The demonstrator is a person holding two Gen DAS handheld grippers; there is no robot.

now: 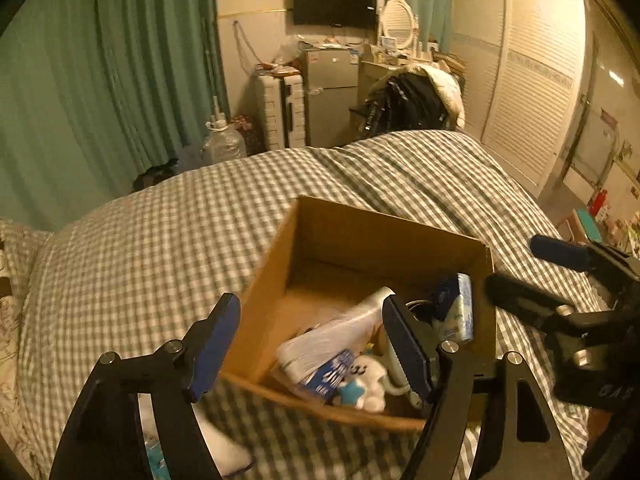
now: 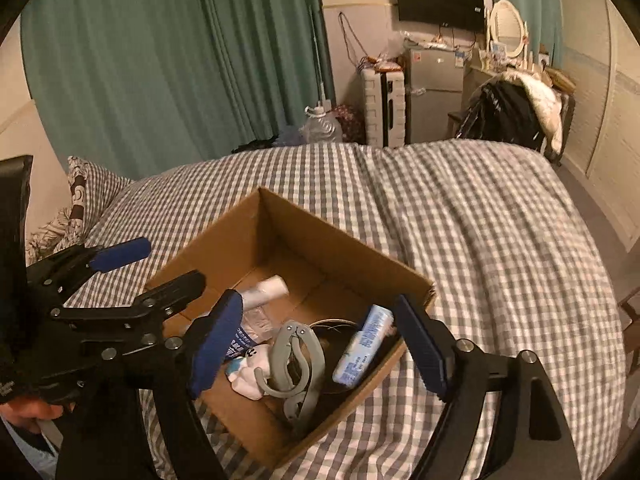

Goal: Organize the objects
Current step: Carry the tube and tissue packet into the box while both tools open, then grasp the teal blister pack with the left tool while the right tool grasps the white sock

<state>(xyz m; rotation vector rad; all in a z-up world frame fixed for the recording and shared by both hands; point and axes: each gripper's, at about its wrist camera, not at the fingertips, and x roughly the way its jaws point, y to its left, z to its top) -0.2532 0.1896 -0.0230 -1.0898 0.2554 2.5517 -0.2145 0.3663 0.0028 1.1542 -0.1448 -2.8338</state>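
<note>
An open cardboard box [image 1: 360, 236] [image 2: 288, 220] sits on the checked bed. It holds a white bottle [image 1: 340, 332] [image 2: 266, 288], a blue-and-white tube [image 1: 456, 308] [image 2: 362, 346], a small white plush toy [image 1: 370, 380] [image 2: 250, 366], a grey clip [image 2: 298, 364] and a dark round item [image 2: 336, 328]. My left gripper [image 1: 316, 344] is open and empty above the box's near left corner. My right gripper [image 2: 320, 346] is open and empty above the box. Each gripper shows in the other's view, the right one [image 1: 532, 264] and the left one [image 2: 156, 264].
The grey checked duvet [image 1: 160, 248] [image 2: 500, 240] covers the bed around the box. White and blue items [image 1: 224, 448] lie on the bed by my left gripper. Pillows [image 2: 80, 200] lie at the left. Green curtains, a fridge, a suitcase and a chair stand beyond the bed.
</note>
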